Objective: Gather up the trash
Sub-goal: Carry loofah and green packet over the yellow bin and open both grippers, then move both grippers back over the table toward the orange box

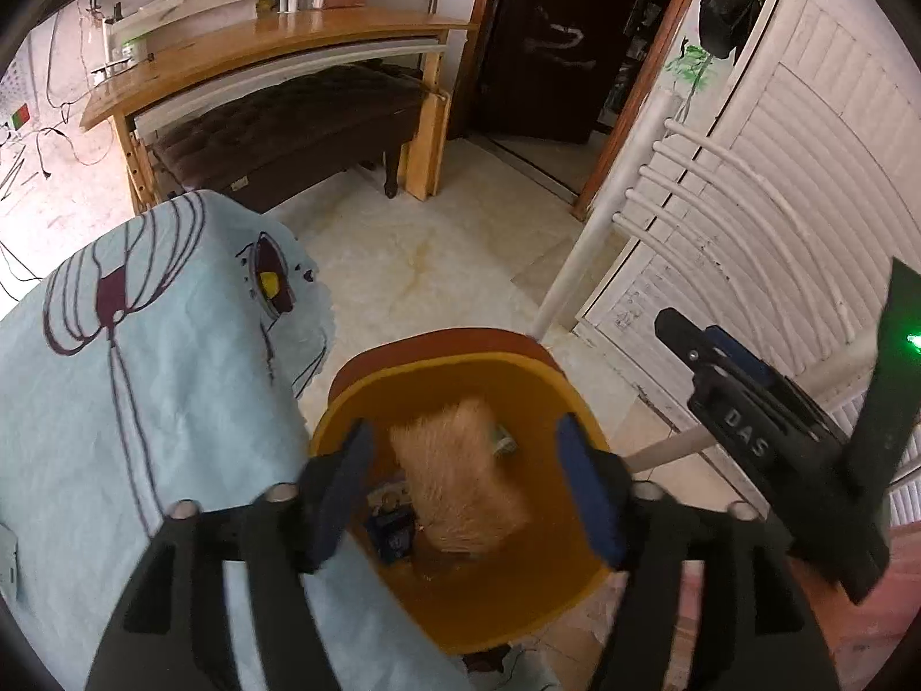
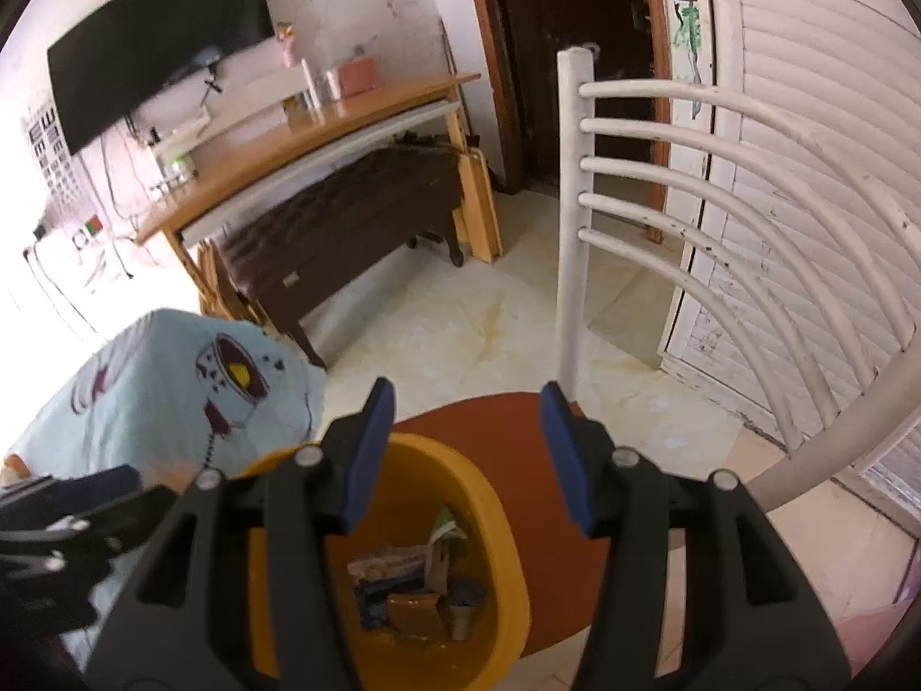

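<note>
Both claws spread above the yellow bin of trash

At the far left, a table [image 1: 103,403] under a light blue cloth [image 2: 161,380] printed with dark red line drawings runs up to the bin's left side. Just right of it stands the yellow bin [image 1: 575,593], resting on the reddish-brown seat [image 2: 506,437] of a white chair [image 2: 691,184], whose curved slatted back rises at the right.

The left claw [image 1: 466,489] hangs over the bin's mouth with its blue-padded fingers [image 1: 587,489] set wide apart and nothing between them. Below it in the left wrist view, a blurred tan, fibrous-looking piece [image 1: 460,483] shows inside the bin, with a small dark blue packet [image 1: 394,532] just to its left near the bottom.

The right claw [image 2: 469,455] is likewise apart and empty, held over the bin's near rim. In the right wrist view the trash [image 2: 414,593] lies at the bottom of the bin: a blue-and-white wrapper, a brown cardboard scrap and a greenish-white carton piece, bunched together.

Far behind, a wooden desk [image 1: 276,40] stands against the wall with a dark brown tufted bench [image 1: 288,121] under it, and a white louvred door [image 2: 806,115] fills the right
</note>
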### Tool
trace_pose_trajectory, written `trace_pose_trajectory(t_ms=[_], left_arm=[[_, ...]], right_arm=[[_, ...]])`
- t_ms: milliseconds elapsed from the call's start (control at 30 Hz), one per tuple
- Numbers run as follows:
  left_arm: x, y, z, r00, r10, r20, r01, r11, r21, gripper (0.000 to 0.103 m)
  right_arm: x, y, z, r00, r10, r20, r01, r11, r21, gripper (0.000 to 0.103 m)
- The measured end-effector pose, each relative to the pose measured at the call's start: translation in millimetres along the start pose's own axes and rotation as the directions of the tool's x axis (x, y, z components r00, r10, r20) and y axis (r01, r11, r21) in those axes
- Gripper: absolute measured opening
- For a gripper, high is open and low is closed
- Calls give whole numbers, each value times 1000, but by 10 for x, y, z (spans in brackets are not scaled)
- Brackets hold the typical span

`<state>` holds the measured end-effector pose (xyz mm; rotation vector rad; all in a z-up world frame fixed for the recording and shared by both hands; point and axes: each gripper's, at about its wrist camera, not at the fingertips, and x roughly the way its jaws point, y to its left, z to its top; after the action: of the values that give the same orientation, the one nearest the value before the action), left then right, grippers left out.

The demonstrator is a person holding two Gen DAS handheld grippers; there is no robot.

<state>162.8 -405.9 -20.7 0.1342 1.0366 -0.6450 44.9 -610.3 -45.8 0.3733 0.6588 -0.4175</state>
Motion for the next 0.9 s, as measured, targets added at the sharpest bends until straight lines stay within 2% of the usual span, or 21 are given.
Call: trace_pose_trajectory(t_ms=[167,333,400,467,667,767,900], left_arm=[[-5,-12,-7,1000,5,0,-5,1000,-1,68],[-181,92,-63,1000,-6,28,7,999,-32,68],[-292,157,-99,999,-7,51,9,999,-42,68],[-420,254,-126,997,7,79,-2,999,-54,68],[-815,677,-189,987,58,150,-43,994,-99,68],[-981,974,-215,980,97,174,-72,987,-143,68],[-1122,1307,-275,972,142,188,-105,976,-191,68]], right_arm=[[-39,63,10,1000,19,6,-19,1000,-9,50],[-109,188,6,999,34,18,-34,999,-40,51],[-132,231,7,999,47,23,-46,998,-49,56],[-161,309,4,998,59,27,-58,996,-66,57],[-312,667,-53,992,123,37,-116,983,-142,58],[-382,862,-100,990,134,46,-123,973,-195,66],[-443,1098,-161,988,151,44,-134,957,-257,67]])
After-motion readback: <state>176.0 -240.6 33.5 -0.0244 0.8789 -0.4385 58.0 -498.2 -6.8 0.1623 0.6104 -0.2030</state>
